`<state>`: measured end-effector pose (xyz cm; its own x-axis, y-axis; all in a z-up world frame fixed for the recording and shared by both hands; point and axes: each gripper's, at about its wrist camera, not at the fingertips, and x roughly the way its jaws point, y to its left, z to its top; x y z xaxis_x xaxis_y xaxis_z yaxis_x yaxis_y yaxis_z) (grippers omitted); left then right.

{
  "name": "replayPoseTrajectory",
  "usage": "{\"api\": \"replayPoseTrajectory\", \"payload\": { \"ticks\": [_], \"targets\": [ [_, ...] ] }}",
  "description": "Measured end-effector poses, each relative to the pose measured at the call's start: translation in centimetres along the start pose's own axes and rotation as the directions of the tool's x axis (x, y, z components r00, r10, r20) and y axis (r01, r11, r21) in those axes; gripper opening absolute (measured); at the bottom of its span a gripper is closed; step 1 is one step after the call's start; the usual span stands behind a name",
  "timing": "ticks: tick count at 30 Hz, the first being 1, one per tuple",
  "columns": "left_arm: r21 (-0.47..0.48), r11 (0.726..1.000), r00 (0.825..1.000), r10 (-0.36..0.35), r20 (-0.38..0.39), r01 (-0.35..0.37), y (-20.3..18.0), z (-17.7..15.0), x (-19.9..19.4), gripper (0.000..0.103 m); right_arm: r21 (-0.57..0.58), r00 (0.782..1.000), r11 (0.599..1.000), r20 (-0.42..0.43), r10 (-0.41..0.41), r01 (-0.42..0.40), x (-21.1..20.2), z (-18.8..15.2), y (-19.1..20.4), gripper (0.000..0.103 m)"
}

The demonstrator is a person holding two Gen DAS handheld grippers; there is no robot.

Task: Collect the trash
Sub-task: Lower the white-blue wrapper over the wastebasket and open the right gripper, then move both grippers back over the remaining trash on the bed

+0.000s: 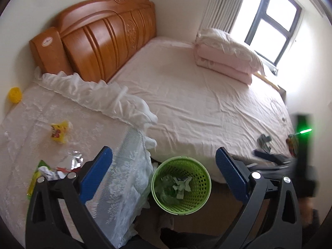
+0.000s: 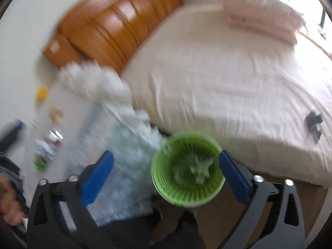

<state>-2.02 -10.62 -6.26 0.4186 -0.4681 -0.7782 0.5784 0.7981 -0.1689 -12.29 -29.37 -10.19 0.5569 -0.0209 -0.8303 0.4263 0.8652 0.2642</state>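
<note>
Green bin (image 1: pixel 181 186) on floor between lace-covered table (image 1: pixel 116 166) and bed (image 1: pixel 207 95).

both wrist views downward, sharing basket (image 1: pixel 181 184)

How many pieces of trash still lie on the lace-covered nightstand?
3, possibly more: a yellow wrapper mid-surface, a silver foil wrapper nearer the camera, and a green packet with crumpled paper at the near edge, partly hidden.

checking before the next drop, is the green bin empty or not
Not empty: the green mesh bin stands upright on the floor with crumpled scraps at its bottom.
</note>
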Motion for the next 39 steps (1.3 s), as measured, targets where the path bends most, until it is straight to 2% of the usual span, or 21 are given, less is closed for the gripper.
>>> {"api": "replayPoseTrajectory", "payload": {
  "ticks": [3, 6, 15, 21, 25, 32, 34, 39],
  "targets": [
    [-0.017, 1.0, 1.0, 0.01, 0.018, -0.01, 1.1, 0.2, -0.9, 0.095, -0.032, 0.997, 0.999, 0.075, 0.002, 0.0, -3.2, 1.4, 1.0, 0.101],
    [-0.022, 0.999, 0.999, 0.027, 0.028, -0.026, 1.8, 0.0, -1.4, 0.095, -0.05, 0.995, 0.999, 0.096, -0.003, 0.008, -4.2, 2.2, 1.8, 0.101],
    [-0.058, 0.997, 0.998, 0.054, 0.031, -0.052, 3.8, -1.1, -2.5, 0.095, -0.064, 0.998, 0.997, 0.038, 0.049, -0.047, -2.6, 1.2, 4.1, 0.101],
    [-0.108, 0.988, 0.992, 0.119, 0.04, -0.114, 6.1, -2.5, -4.3, 0.095, -0.145, 0.995, 0.984, 0.006, 0.104, -0.102, -1.3, 0.9, 7.8, 0.101],
    [-0.164, 0.969, 0.981, 0.19, 0.027, -0.183, 8.8, -4.2, -5.7, 0.095, -0.21, 0.988, 0.965, -0.045, 0.149, -0.155, 0.5, 0.9, 11.1, 0.101],
    [-0.29, 0.908, 0.951, 0.308, -0.03, -0.303, 15.0, -8.0, -8.1, 0.095, -0.322, 0.97, 0.916, -0.126, 0.21, -0.24, 3.1, 0.4, 17.6, 0.101],
    [-0.321, 0.887, 0.942, 0.333, -0.053, -0.331, 16.7, -9.2, -8.4, 0.095, -0.345, 0.964, 0.902, -0.143, 0.223, -0.26, 3.7, 0.2, 19.3, 0.101],
    [-0.379, 0.853, 0.932, 0.349, -0.097, -0.358, 19.4, -11.0, -8.5, 0.095, -0.379, 0.956, 0.88, -0.184, 0.23, -0.285, 4.5, -0.6, 21.4, 0.101]
  ]
}}
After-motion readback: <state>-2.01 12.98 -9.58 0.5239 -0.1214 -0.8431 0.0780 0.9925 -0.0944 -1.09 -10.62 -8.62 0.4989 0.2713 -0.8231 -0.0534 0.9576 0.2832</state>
